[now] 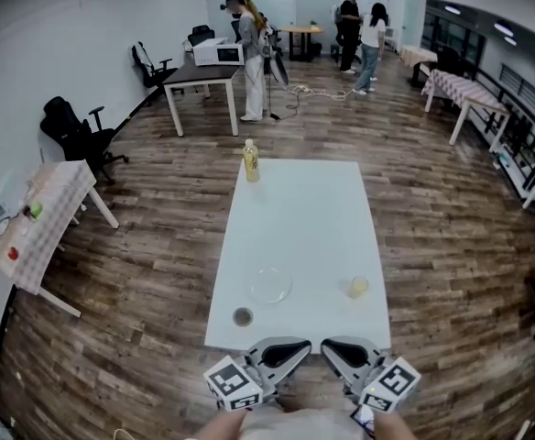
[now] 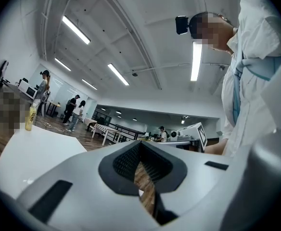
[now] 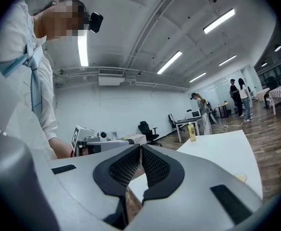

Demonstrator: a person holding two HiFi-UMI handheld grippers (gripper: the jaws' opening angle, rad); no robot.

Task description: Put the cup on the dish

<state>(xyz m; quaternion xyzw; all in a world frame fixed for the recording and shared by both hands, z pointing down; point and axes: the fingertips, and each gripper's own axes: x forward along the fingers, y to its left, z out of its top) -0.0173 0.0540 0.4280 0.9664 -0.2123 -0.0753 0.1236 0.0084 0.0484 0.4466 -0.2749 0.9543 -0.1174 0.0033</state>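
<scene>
Both grippers are held at the near edge of the white tabletop (image 1: 304, 218), side by side and apart from everything on it. The left gripper (image 1: 287, 348) is seen clenched, its dark ribbed pads pressed together at the tips with nothing between them. The right gripper (image 1: 344, 350) is likewise clenched and empty, its pads meeting along their length. A marker cube is carried on each gripper, close to the person's hands at the bottom of the head view.

The cup (image 1: 358, 287), small and yellowish, is found upright on the near right part of the tabletop. The clear glass dish (image 1: 270, 285) is set well apart to its left, near the middle of the near half, and nothing lies in it. A small dark round object (image 1: 242, 316) is placed just beside the dish, nearer and to the left; what it is cannot be told. A yellow-labelled bottle (image 1: 250, 161) is stood upright at the far left edge of the tabletop.

Farther off, several people are seen standing on the wooden floor (image 1: 158, 246) among other tables.
</scene>
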